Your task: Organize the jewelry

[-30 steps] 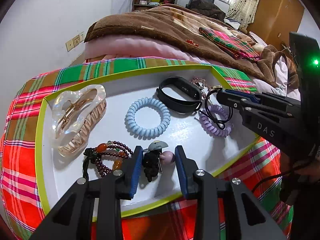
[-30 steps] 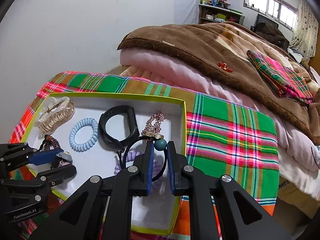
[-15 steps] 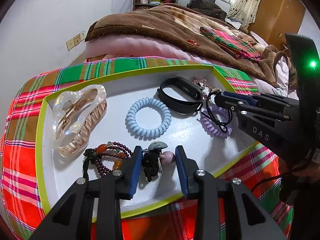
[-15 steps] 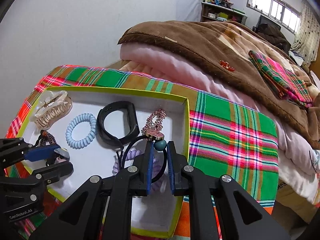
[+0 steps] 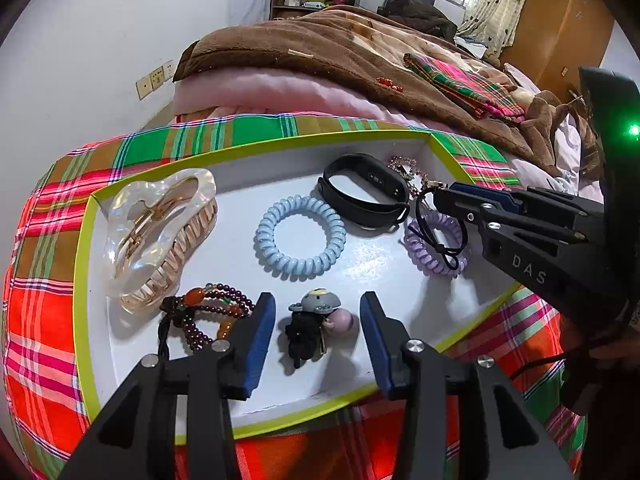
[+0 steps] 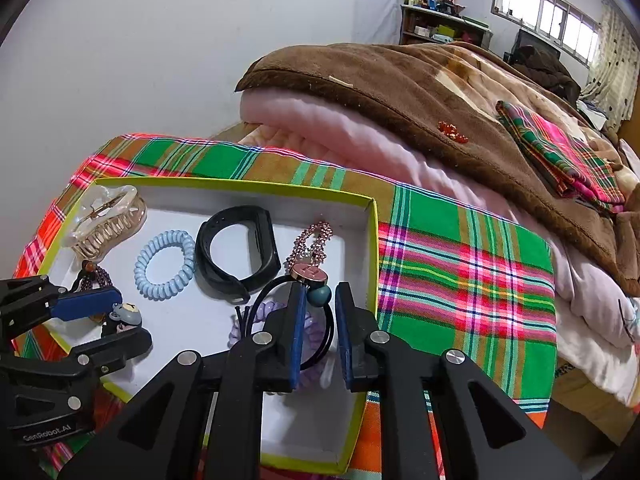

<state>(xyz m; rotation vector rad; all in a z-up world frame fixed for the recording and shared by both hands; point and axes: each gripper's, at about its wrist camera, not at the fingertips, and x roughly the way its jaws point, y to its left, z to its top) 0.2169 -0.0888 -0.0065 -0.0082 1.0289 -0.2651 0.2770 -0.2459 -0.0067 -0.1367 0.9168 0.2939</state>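
Observation:
A white tray with a yellow-green rim (image 5: 256, 148) sits on a plaid cloth. My left gripper (image 5: 317, 308) hovers low over its near edge. Its jaws are opening, and a black hair tie with a grey cartoon charm and pink bead (image 5: 316, 320) lies on the tray floor between the pads, untouched. At the tray's right corner, my right gripper (image 6: 319, 292) has a black hair tie's teal bead (image 6: 319, 295) between its pads. These jaws are opening slightly, and the black loop (image 5: 438, 236) drapes over a purple coil tie (image 5: 436, 256).
The tray also holds a clear claw clip (image 5: 156, 232), a dark bead bracelet (image 5: 204, 312), a blue coil tie (image 5: 300, 236), a black wristband (image 5: 364, 192) and a pink chain (image 6: 314, 240). A bed with a brown blanket (image 6: 440, 92) rises behind the cloth.
My left jaws have spread wider, away from the charm hair tie, which stays on the tray floor. The right pads stand a touch further apart. Neither hand has shifted.

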